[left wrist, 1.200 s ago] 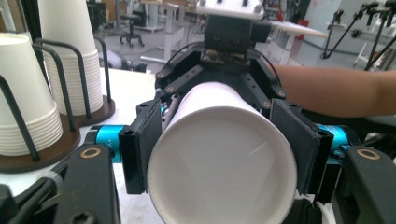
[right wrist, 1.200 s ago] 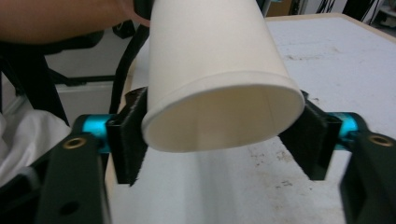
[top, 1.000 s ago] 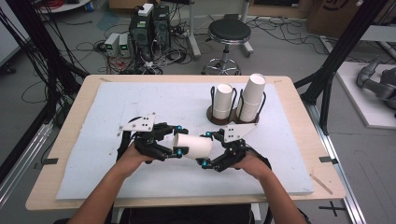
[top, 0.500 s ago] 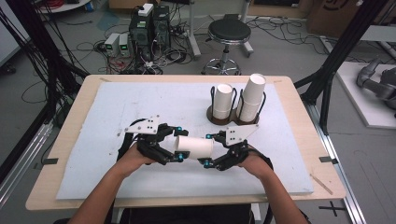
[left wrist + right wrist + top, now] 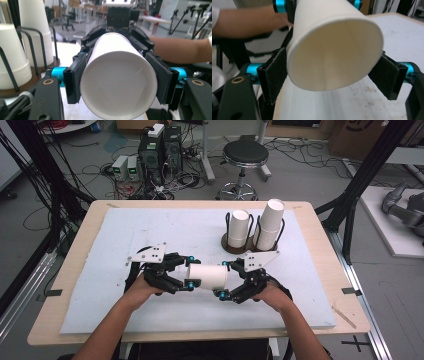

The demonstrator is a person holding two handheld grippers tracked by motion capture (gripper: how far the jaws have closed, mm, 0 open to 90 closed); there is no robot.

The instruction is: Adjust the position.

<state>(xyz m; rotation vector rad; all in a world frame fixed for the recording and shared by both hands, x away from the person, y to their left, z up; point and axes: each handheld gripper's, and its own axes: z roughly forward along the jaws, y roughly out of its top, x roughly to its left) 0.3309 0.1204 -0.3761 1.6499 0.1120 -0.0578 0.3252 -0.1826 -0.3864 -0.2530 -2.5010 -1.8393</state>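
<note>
The table (image 5: 90, 245) carries a white mat and stands on a grey floor with cables and a stool (image 5: 245, 155) behind it. Near the front of the mat a white paper cup (image 5: 207, 276) lies on its side in the air between the two grippers. The left gripper (image 5: 189, 274) is closed on one end of the cup, and the right gripper (image 5: 223, 279) is closed on the other end. Behind them, a holder (image 5: 235, 247) keeps two stacks of cups (image 5: 267, 225) upright.
</note>
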